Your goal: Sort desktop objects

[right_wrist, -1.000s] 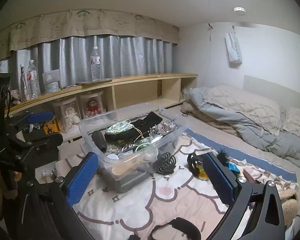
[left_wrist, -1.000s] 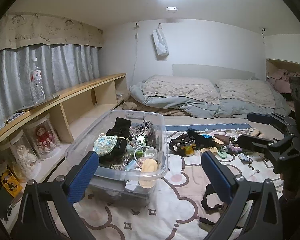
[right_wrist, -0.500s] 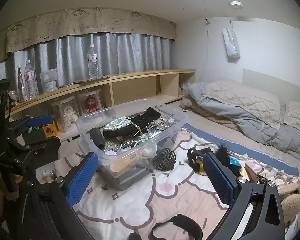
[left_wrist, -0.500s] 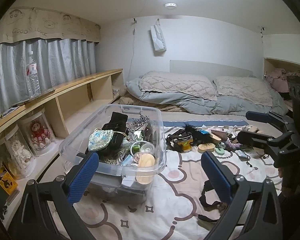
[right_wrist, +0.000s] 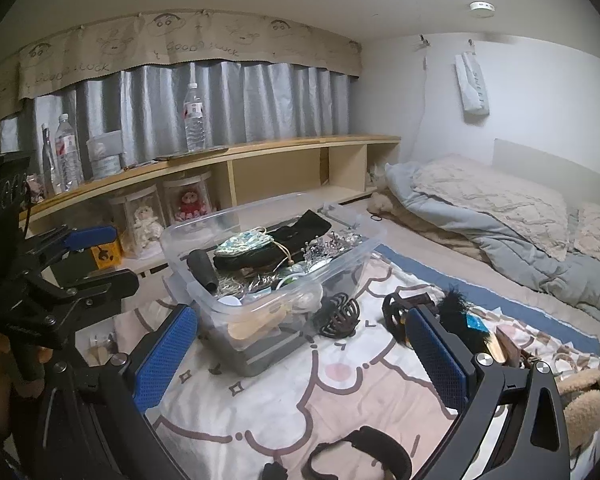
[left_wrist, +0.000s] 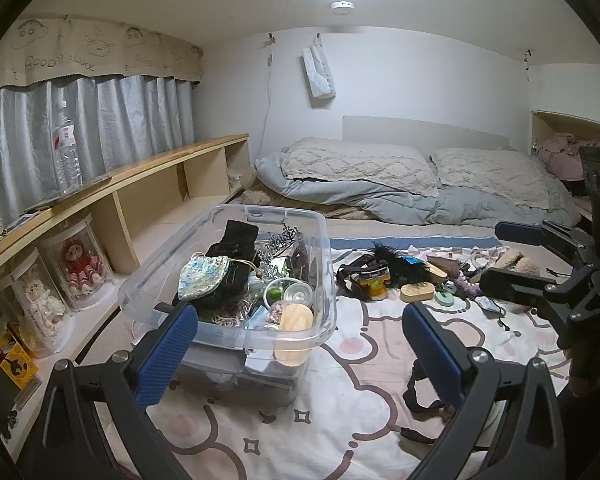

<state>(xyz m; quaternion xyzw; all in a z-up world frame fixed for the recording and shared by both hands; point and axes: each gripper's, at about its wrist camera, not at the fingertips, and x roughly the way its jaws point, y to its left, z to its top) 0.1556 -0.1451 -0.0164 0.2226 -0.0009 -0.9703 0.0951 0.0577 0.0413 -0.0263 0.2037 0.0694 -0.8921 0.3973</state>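
A clear plastic bin [left_wrist: 329,280] stands on the cartoon-print blanket, filled with a patterned pouch [left_wrist: 204,276], black cloth, tinsel and small jars. My left gripper [left_wrist: 300,354] hovers open just in front of it, holding nothing. Right of the bin lies a loose pile: a yellow jar with a black strap [left_wrist: 374,285], a wooden oval box [left_wrist: 417,292] and a black feathery item [left_wrist: 396,258]. My right gripper [right_wrist: 300,360] is open and empty over the blanket, with a brown claw clip [right_wrist: 339,316] beyond it beside the bin [right_wrist: 374,238].
A low wooden shelf [left_wrist: 160,162] runs along the left with water bottles on top and doll jars [left_wrist: 80,264] below. Pillows and a grey duvet [left_wrist: 380,196] lie behind. Black straps [right_wrist: 360,452] lie on the near blanket. A hand holds each gripper.
Both views have shifted slightly, with the bin a little higher in frame. Both grippers stay open and nothing has been picked up.
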